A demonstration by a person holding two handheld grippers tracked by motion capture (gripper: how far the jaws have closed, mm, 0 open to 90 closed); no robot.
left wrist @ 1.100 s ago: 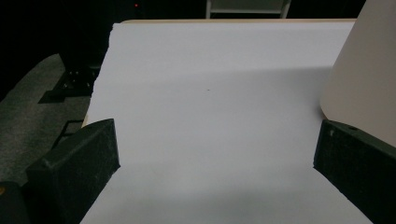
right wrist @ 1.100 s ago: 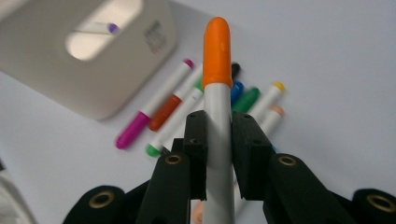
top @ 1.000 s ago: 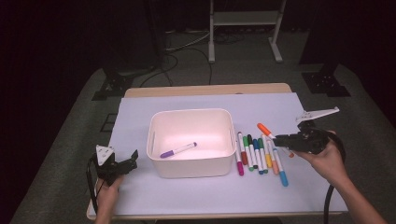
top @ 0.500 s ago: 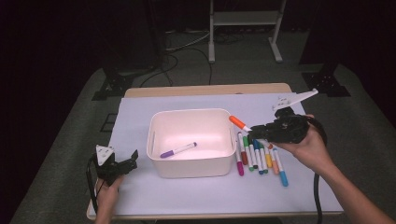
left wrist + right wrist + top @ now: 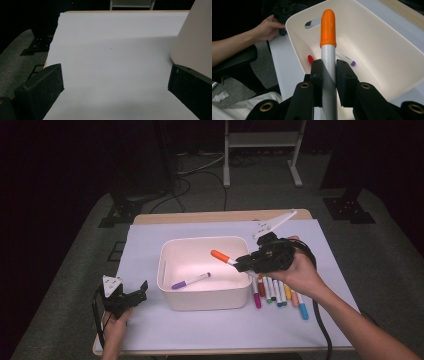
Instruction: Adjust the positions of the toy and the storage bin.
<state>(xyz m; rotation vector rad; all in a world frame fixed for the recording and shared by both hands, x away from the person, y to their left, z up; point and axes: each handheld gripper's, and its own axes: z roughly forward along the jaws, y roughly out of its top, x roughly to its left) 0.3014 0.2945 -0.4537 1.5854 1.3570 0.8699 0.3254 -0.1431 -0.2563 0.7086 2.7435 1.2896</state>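
high view, layout: a white sheet [image 5: 210, 330] covers the wooden table [image 5: 215, 216]; a white bin [image 5: 204, 297] sits near its middle, and a row of markers [image 5: 277, 292] lies on the sheet just right of the bin.
high view, right gripper: the right gripper [image 5: 240, 265] is held over the bin's right rim, its jaws pointing left, a grey three-cornered plate sticking up behind it and a black cable trailing back along the forearm.
right gripper grip: jaws closed tight on the grey barrel of an orange-capped marker [image 5: 222, 256]; the orange cap end reaches out over the inside of the bin, above its floor.
right gripper view: the two black jaws clamp the orange-capped marker [image 5: 328, 50] on both sides of the barrel, the cap pointing away from the camera over the white bin [image 5: 387, 57].
bin contents: a purple-capped marker [image 5: 191, 280] lies on the bin floor, slanted; in the right gripper view the purple-capped marker [image 5: 345, 59] shows behind the held barrel, and a red tip [image 5: 310, 60] peeks out just left of the jaws, too hidden to tell where it lies.
high view, left gripper: the left gripper [image 5: 142, 292] rests low on the sheet near the table's front left corner, well apart from the bin's left wall, a hand [image 5: 116, 330] behind it.
left gripper view: jaws stand wide apart with bare white sheet [image 5: 110, 62] between them; the bin's wall [image 5: 195, 42] rises at the right edge.
far hand: the right gripper view shows the other hand [image 5: 267, 27] beyond the bin's slotted handle end.
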